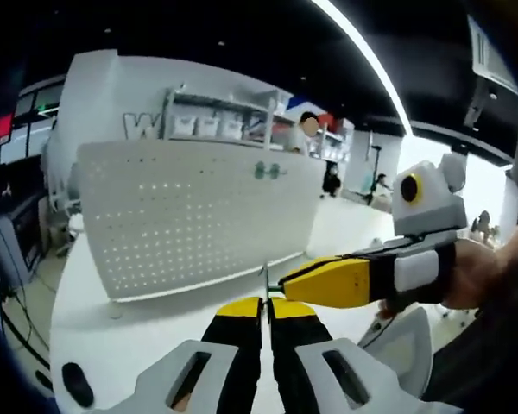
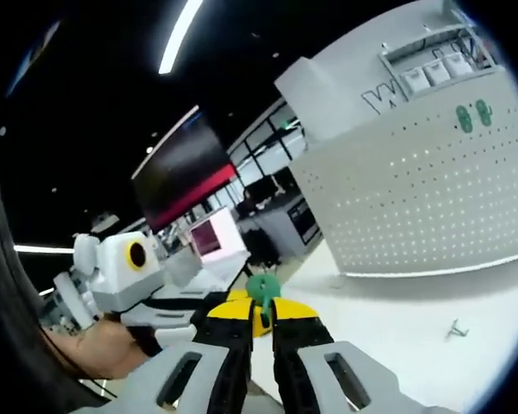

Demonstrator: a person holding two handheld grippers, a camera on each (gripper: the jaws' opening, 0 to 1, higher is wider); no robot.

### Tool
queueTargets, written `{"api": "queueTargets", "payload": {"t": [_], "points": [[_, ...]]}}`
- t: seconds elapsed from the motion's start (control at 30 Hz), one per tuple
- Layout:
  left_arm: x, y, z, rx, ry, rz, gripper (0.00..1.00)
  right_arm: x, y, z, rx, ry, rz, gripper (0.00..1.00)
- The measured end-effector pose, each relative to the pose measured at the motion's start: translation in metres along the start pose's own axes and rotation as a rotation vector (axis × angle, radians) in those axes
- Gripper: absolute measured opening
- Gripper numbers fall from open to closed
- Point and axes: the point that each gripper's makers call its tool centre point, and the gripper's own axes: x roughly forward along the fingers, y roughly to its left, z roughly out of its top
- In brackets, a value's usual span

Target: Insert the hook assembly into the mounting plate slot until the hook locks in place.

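yellow-tipped jaws of the left gripper [image 1: 266, 304] pinch shut on a thin metal hook [image 1: 264, 280], where the right gripper [image 2: 261, 312] clamps a green hook part [image 2: 262, 289], above the white table [image 2: 397, 332] before the upright pegboard [image 1: 190, 216] bearing two green hooks [image 1: 268, 171].

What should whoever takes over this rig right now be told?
Left hand-held gripper: shut on a thin metal hook.
Right hand-held gripper: shut on a green hook piece, its tip meeting the left one above the white table.
White pegboard stands upright on the table beyond both; two green pieces already sit near its top edge.
A small metal part lies loose on the table.
Done: both parts picked up.
Left: probably join them, then push the hook into a pegboard slot until it locks.
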Motion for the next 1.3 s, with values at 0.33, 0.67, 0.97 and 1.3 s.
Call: {"api": "queueTargets", "payload": {"t": [0.33, 0.67, 0.97, 1.3], "points": [[0.007, -0.005, -0.002, 0.032, 0.015, -0.009, 0.01, -0.001, -0.009, -0.001, 0.039, -0.007, -0.036, 0.02], [0.009, -0.009, 0.0, 0.009, 0.011, -0.029, 0.02, -0.003, -0.012, 0.002, 0.048, -0.024, -0.053, 0.0], [0.011, -0.013, -0.007, 0.083, 0.036, -0.057, 0.04, -0.006, -0.014, -0.005, 0.021, 0.002, -0.058, 0.0], [0.009, -0.024, -0.008, 0.046, 0.025, -0.133, 0.17, -0.012, -0.013, -0.003, -0.011, 0.008, -0.063, 0.0]]}}
